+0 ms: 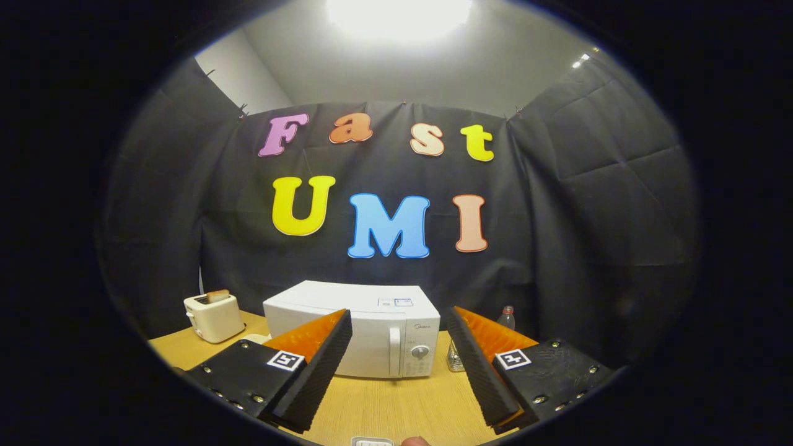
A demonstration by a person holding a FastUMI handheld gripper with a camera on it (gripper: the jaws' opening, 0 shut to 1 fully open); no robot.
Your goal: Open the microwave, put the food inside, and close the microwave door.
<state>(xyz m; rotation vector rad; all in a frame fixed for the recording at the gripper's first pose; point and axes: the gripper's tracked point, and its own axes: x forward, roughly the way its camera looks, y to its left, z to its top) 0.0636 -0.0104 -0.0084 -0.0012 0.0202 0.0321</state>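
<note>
Gripper [396, 365] open, shut microwave [365, 328] beyond

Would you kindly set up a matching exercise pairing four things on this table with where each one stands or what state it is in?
Things:
1. microwave
2. toaster
3. plastic bottle
4. tool

Descriptions:
A. holds a slice of toast, left of the white appliance
B. open, fingers spread with nothing between them
C. door shut, beyond the fingers
D. stands right of the microwave, partly behind a finger

Pairs: 1-C, 2-A, 3-D, 4-B
</note>
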